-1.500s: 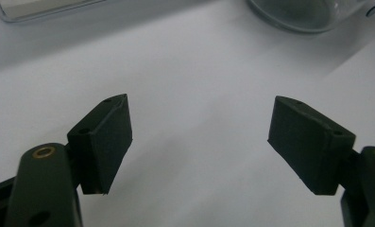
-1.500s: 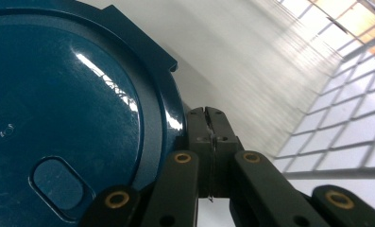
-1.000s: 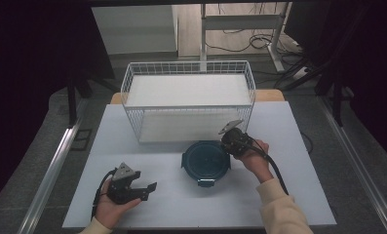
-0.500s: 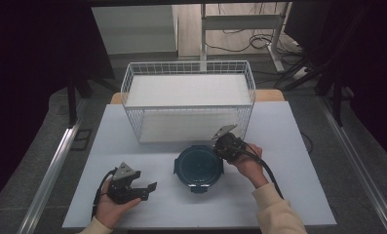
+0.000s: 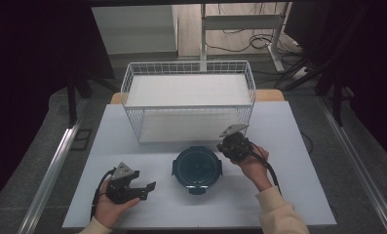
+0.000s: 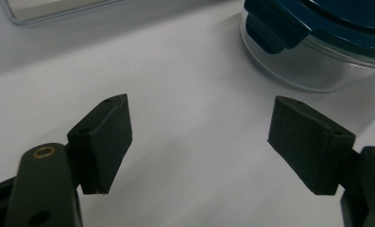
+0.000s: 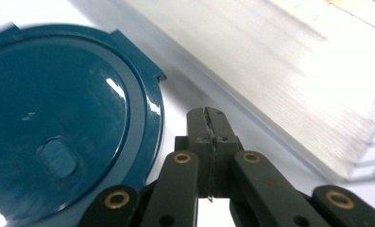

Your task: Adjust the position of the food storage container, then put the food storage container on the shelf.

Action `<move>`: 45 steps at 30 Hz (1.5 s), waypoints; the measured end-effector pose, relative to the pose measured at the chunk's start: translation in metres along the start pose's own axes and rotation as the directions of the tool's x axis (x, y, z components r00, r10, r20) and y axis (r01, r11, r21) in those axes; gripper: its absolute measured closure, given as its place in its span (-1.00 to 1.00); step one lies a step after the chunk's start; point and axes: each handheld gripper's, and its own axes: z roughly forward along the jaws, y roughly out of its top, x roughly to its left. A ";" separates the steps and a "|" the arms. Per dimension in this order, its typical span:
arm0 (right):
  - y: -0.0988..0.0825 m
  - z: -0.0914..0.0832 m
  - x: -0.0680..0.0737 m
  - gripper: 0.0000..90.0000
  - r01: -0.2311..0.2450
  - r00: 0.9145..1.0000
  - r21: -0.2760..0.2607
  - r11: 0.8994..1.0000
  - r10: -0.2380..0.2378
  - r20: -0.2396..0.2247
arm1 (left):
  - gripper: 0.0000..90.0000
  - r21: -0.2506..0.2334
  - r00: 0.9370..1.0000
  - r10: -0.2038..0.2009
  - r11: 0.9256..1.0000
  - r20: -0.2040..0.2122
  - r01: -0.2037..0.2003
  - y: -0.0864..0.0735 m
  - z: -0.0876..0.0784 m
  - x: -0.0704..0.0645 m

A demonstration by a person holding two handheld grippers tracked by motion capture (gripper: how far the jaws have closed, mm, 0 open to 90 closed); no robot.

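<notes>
- Your right claw (image 5: 228, 146) is pinched fully together, empty, just beside the round blue-lidded container (image 5: 198, 169).
- Your left claw (image 5: 149, 187) gapes wide, empty, low over the desk (image 5: 298, 185).

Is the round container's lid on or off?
On. The blue lid sits flat over the clear container, and in the left gripper view a side latch is folded down over the rim.

lid (image 5: 198, 166): dark teal | container (image 6: 308, 66): clear | basket (image 5: 188, 68): white wire grid | table (image 5: 298, 195): white
</notes>
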 end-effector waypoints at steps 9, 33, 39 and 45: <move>-0.045 -0.046 -0.003 0.09 -0.160 0.987 -0.137 0.977 0.160 -0.014 | -0.52 -0.007 1.000 -0.005 1.000 -0.003 0.005 0.001 -0.002 -0.001; -0.091 -0.065 -0.003 -0.55 -0.339 0.938 -0.114 0.934 0.325 -0.124 | -0.53 -0.040 0.998 -0.059 0.997 0.009 0.059 0.011 -0.015 0.006; -0.087 -0.066 0.000 -0.57 -0.347 0.934 -0.123 0.930 0.331 -0.132 | -0.54 -0.054 0.996 -0.088 0.995 0.029 0.090 0.017 -0.021 0.007; -0.083 -0.067 0.002 -0.59 -0.368 0.924 -0.128 0.921 0.348 -0.158 | -0.55 -0.058 0.995 -0.095 0.994 0.040 0.097 0.026 -0.022 0.004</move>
